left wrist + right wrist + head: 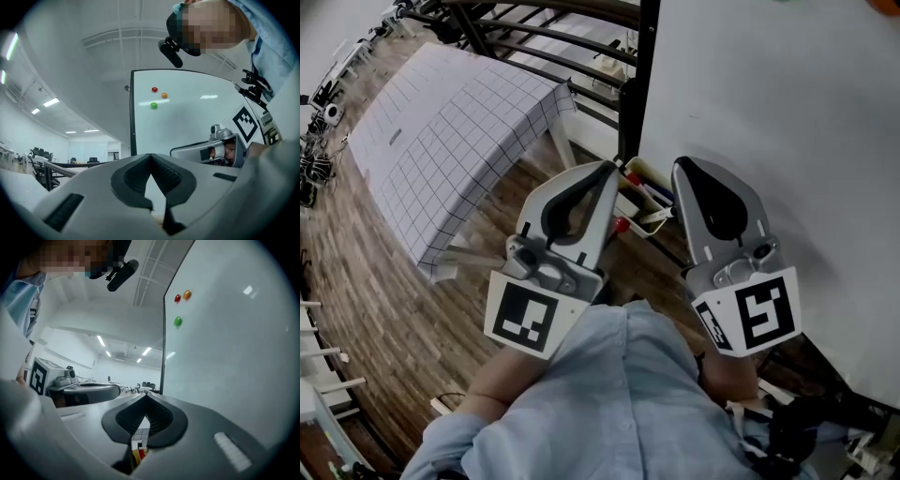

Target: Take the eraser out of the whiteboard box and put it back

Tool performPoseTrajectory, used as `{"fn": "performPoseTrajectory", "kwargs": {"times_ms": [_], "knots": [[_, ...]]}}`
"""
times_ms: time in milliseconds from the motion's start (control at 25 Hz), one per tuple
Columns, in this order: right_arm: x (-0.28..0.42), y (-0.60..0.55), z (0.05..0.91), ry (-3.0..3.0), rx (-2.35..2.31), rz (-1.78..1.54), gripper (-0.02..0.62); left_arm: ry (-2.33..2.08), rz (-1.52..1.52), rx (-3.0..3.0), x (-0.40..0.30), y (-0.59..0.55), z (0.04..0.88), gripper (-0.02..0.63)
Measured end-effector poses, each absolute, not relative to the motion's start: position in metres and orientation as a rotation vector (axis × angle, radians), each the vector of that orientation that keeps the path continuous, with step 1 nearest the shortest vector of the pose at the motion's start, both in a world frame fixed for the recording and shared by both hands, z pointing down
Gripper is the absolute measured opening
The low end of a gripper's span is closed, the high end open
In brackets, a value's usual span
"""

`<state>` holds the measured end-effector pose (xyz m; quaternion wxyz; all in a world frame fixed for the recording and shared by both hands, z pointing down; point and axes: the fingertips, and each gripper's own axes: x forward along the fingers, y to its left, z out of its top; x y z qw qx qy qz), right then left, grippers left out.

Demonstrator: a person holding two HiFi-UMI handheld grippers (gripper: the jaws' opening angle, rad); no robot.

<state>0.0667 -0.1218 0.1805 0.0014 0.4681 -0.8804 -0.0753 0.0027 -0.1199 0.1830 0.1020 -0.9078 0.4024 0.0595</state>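
A person in a light blue shirt holds both tools up side by side. The left tool is closed, with nothing in it. The right tool is closed too and also empty. Just beyond them, in the gap between the two, the box sits by the dark frame of the whiteboard. Markers with red caps lie in it, but the eraser I cannot make out there. Further left stands a desk under a grid cloth.
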Motion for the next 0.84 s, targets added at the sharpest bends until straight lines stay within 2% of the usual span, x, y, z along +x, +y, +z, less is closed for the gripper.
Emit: {"fn": "performPoseTrajectory", "kwargs": {"times_ms": [840], "knots": [[0.072,-0.11,0.174,-2.803,1.453,-0.237,0.0,1.171,0.153,-2.683,0.013,-0.11,0.184,-0.002]]}}
